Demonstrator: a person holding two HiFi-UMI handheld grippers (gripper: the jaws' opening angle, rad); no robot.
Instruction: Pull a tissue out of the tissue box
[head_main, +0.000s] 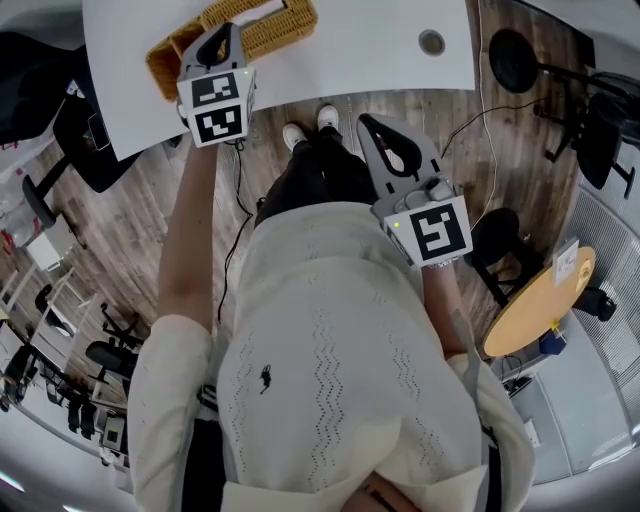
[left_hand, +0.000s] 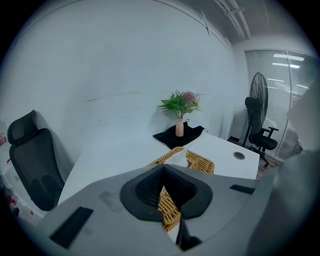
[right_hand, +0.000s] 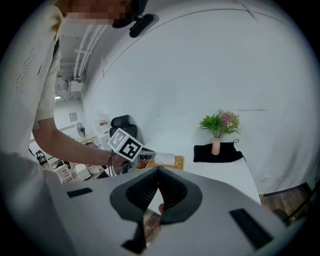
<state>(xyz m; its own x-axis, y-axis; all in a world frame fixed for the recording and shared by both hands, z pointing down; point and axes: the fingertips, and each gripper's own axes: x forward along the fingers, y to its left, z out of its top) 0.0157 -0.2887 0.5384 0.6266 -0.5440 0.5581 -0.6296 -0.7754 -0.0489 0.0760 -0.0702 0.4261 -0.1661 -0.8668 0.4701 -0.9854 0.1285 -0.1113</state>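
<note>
- Tissue box (head_main: 285, 30), at 12 o'clock in the head view: woven straw-coloured wicker cover, rough and ribbed.
- Tissue (right_hand: 164, 158) on top of it: soft white paper, matt.
- Table (head_main: 380, 45): white top, smooth, with a faint sheen.
- Floor (head_main: 420, 120): brown wood-look planks, grained, matt.
- Left gripper (head_main: 225, 32) and right gripper (head_main: 368, 125): grey matt plastic bodies. The pads (left_hand: 149, 188) are black, finely ribbed and look like rubber.
- Sweater (head_main: 330, 350): cream knitted cloth with openwork zigzag rows.
- Cloth (left_hand: 172, 139), at 12 o'clock in the left gripper view: black matt fabric.
- Vase (left_hand: 179, 127): pale pink, smooth.
- Round table (head_main: 540, 300), at 4 o'clock in the head view: light wood, smooth.
</note>
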